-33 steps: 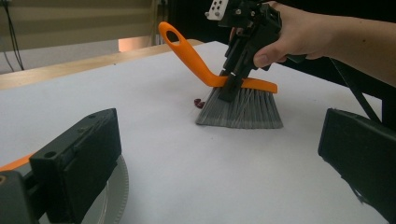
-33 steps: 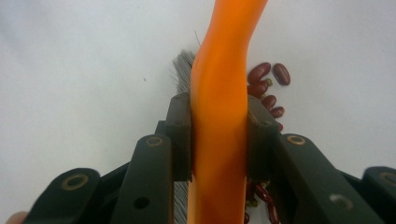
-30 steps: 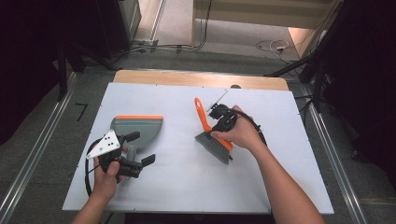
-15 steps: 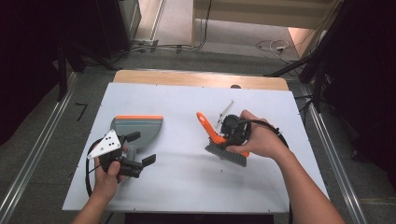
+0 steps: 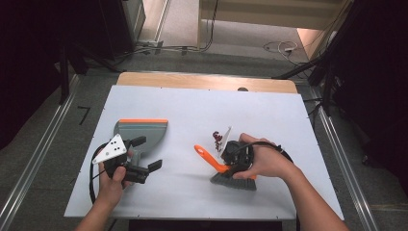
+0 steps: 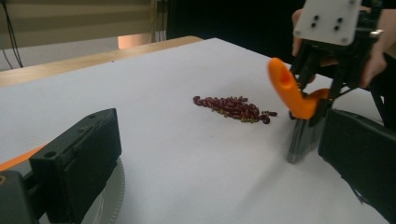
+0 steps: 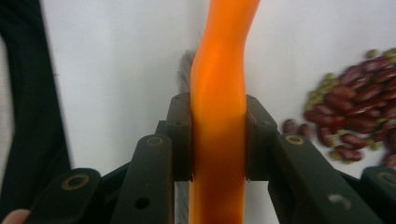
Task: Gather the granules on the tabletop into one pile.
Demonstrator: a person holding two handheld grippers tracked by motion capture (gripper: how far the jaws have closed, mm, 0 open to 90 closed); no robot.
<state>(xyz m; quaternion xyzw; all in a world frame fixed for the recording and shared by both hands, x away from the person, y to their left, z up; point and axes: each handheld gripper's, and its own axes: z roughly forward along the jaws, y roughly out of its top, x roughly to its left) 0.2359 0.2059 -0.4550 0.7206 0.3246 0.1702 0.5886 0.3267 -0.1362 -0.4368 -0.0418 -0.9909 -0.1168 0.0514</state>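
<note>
A brush with an orange handle point(image 5: 207, 156) and grey bristles point(image 5: 234, 183) stands on the white tabletop point(image 5: 192, 110), near the front and right of centre. My right gripper point(image 5: 235, 157) is shut on the handle point(image 7: 218, 116), both pads pressed against its sides. A small pile of red and green beans point(image 5: 217, 138) lies just beyond the brush; the beans point(image 6: 233, 107) spread in a short streak. A grey dustpan with an orange lip point(image 5: 142, 132) lies at the left. My left gripper point(image 5: 146, 154) sits at its near side, open, with nothing between its fingers.
The wooden table edge point(image 5: 207, 82) runs behind the white top. Metal rails point(image 5: 33, 168) flank the table on the floor, and cables point(image 5: 279, 47) lie on the floor behind. Bare white surface stretches between dustpan and beans.
My right gripper has carried the brush toward me and to the right, swinging the handle from pointing away to pointing left, which uncovered the beans. The left gripper stayed put.
</note>
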